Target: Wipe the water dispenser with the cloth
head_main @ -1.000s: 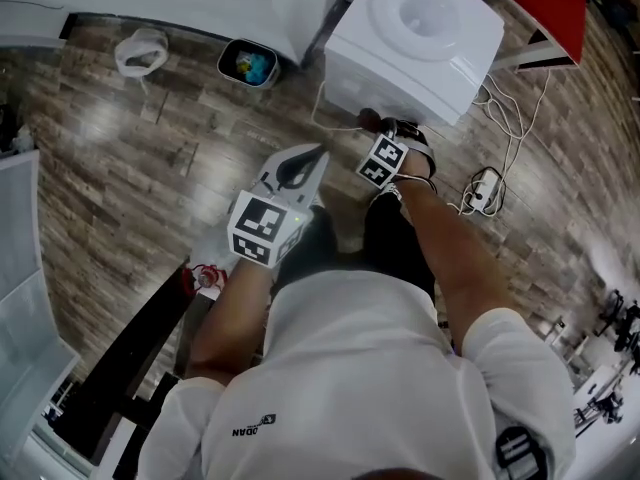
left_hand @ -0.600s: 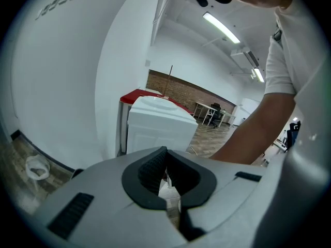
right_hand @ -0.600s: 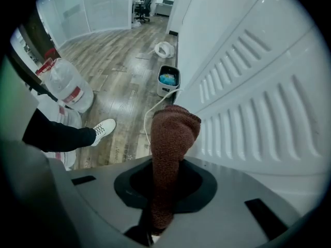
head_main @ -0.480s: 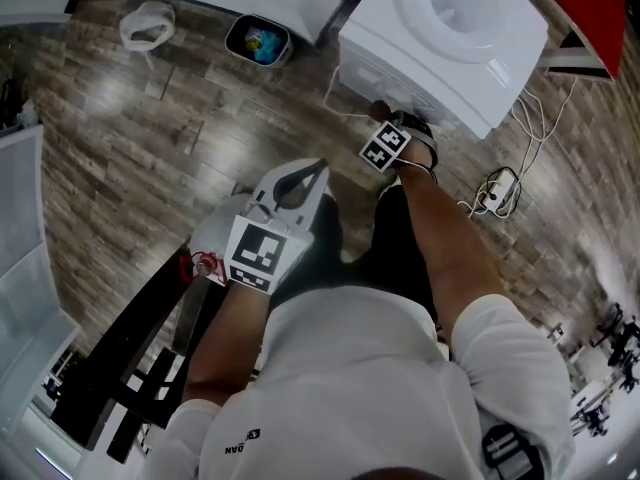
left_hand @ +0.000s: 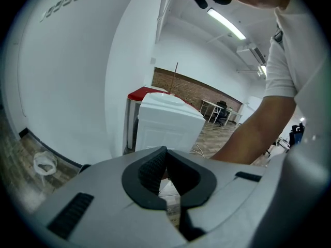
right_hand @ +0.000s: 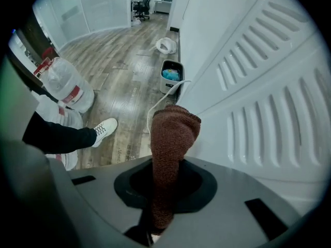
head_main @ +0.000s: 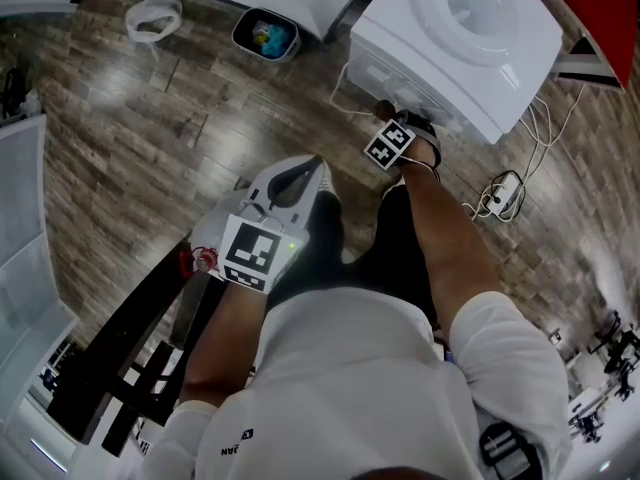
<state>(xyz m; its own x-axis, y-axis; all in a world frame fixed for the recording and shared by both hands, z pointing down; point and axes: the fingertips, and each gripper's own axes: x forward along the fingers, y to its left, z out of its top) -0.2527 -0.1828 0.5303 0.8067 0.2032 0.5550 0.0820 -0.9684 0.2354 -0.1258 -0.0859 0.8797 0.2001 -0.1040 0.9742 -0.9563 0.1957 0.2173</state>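
1. nearest, the left gripper (head_main: 318, 163) hangs in front of the person's legs with its jaws together and nothing between them; it points toward the water dispenser (head_main: 470, 38) but is well apart from it, so it looks to have no part in the wipe.
2. further out, the right gripper (head_main: 385, 118) is the near one; its jaws are clamped on the cloth (right_hand: 173, 133), a brown knitted wad that stands up out of the jaws and past their tips.
3. beyond the cloth, the dispenser's white side panel fills the right of the right gripper view; the cloth's rounded end sits just beside that panel, low on the body, and i cannot tell whether it is touching.
4. the relation that matters: the panel lies to the cloth's right, not straight ahead; its ribbed slots (right_hand: 269, 97) run lengthwise up and away from the jaws; i judge the next stroke needs a sideways press onto the panel, then travel along the slots.
5. farthest, a white cable (right_hand: 158, 99) trails on the floor from the dispenser's foot toward a small bin (right_hand: 170, 75); a low stroke could snag it.
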